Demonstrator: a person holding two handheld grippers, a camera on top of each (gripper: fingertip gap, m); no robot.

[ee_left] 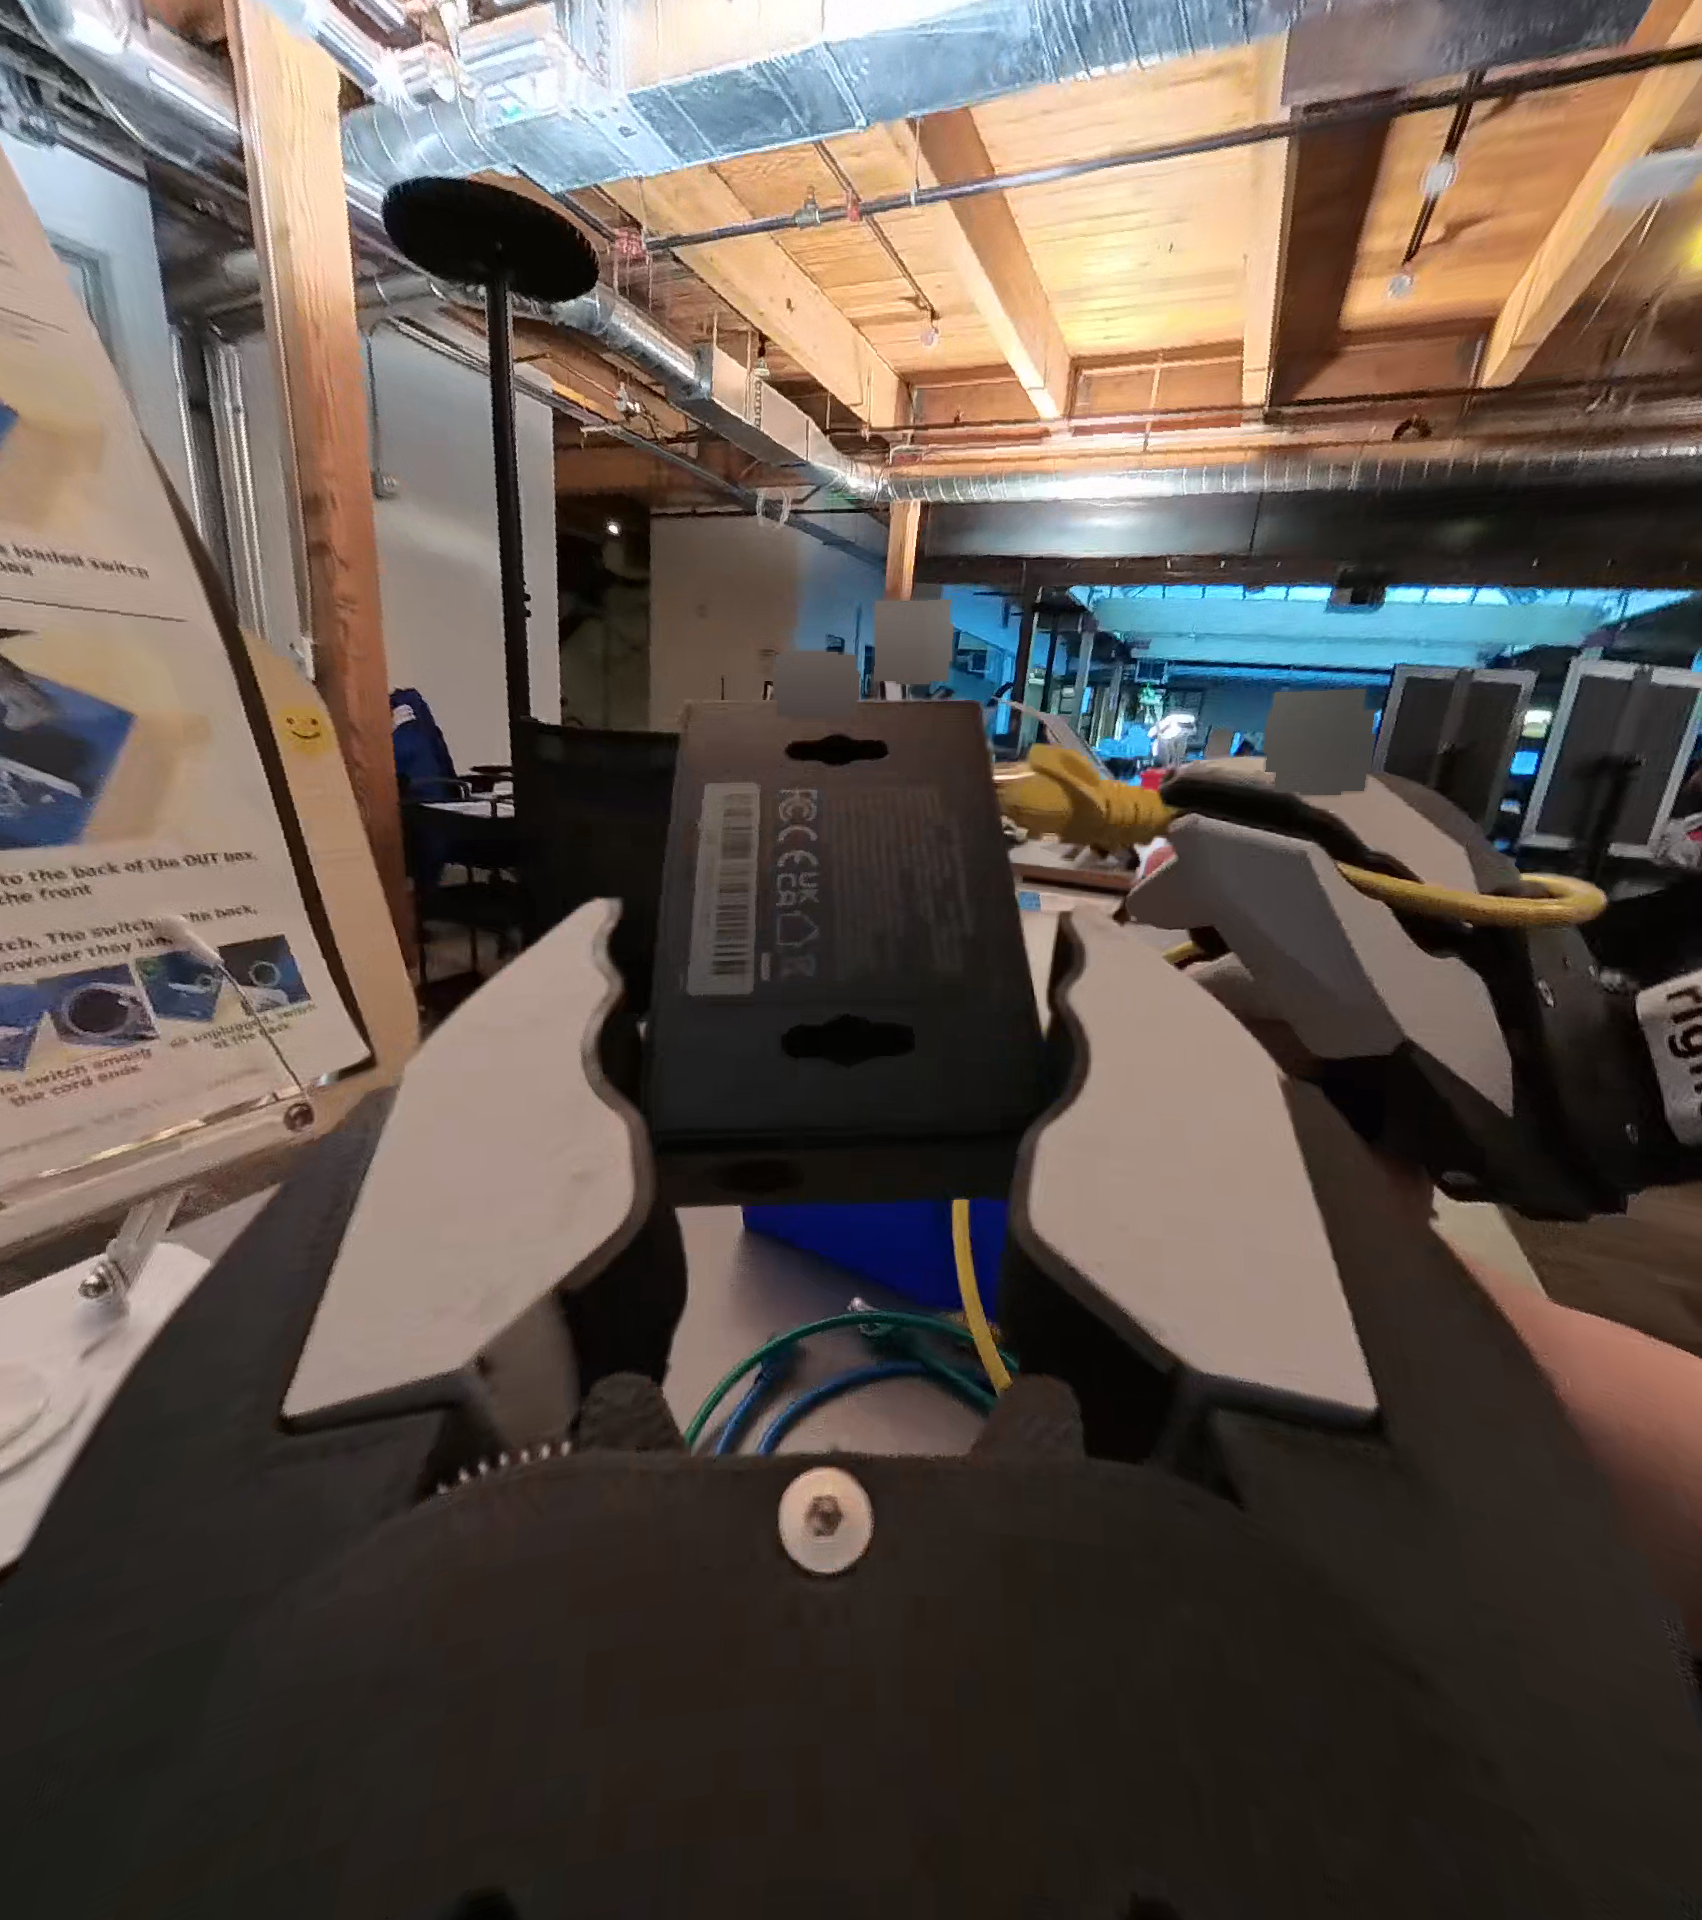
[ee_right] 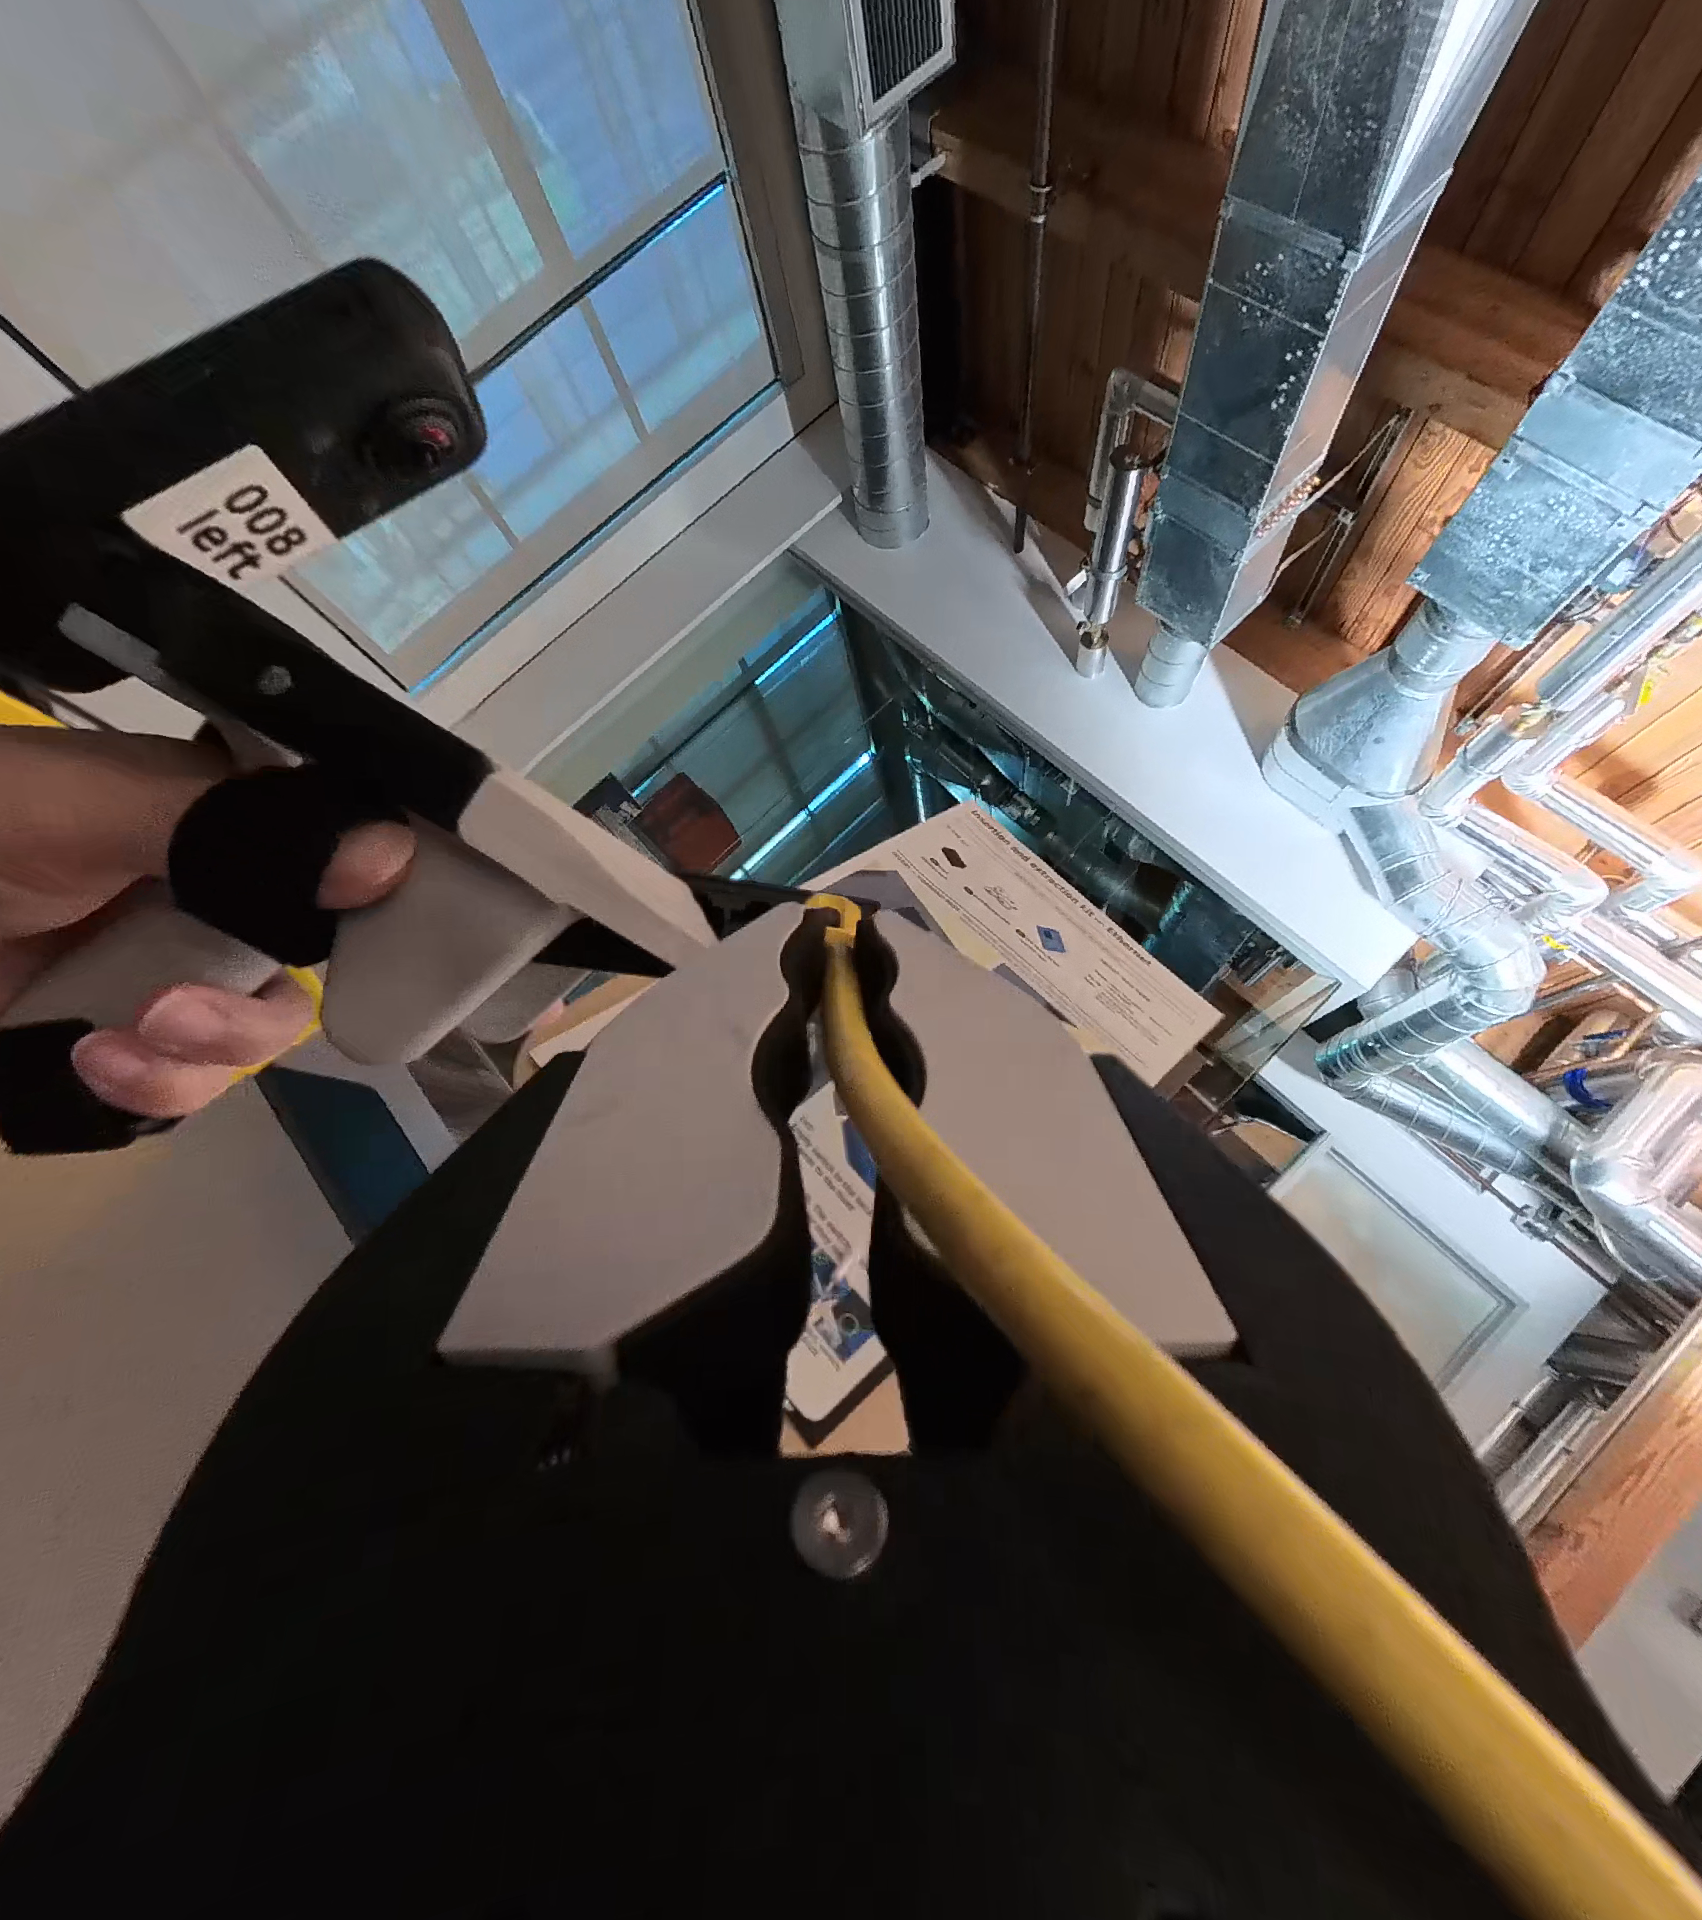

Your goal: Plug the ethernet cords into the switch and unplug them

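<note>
Left tool (ee_left: 831,1039): your left tool is clamped on the black switch (ee_left: 842,914), one finger on each long side. The switch is lifted off the counter (ee_left: 774,1351) and its underside, with a barcode sticker and two keyhole slots, faces the left wrist camera.

Right tool (ee_right: 831,940): your right tool is pinched tight on the yellow ethernet cord (ee_right: 1086,1309) just behind its plug. In the left wrist view this tool (ee_left: 1164,816) comes in from 3 o'clock.

Plug: the yellow plug (ee_left: 1065,805) sticks out past the right tool's tips and points toward 9 o'clock, at the switch's right edge. It sits just beside the upper right part of the switch. You cannot tell from either view whether it touches or has entered a port.

Switch axis: the long axis runs from 6 o'clock to 12 o'clock in the left wrist view, away from the camera. The port face is hidden.

Cord path: the yellow cord loops back from the right tool toward 3 o'clock, then drops below.

Key relation: the plug lies at about 2 o'clock from the left tool's grip, and its axis runs crosswise to the switch's length. Your right hand is the nearer one, so it likely does the travelling while the left holds steady.

Other cords: green and blue cords (ee_left: 805,1371) lie loose on the counter below, near a blue box (ee_left: 857,1236).

Step judged: probably seating or pulling the yellow plug.
</note>
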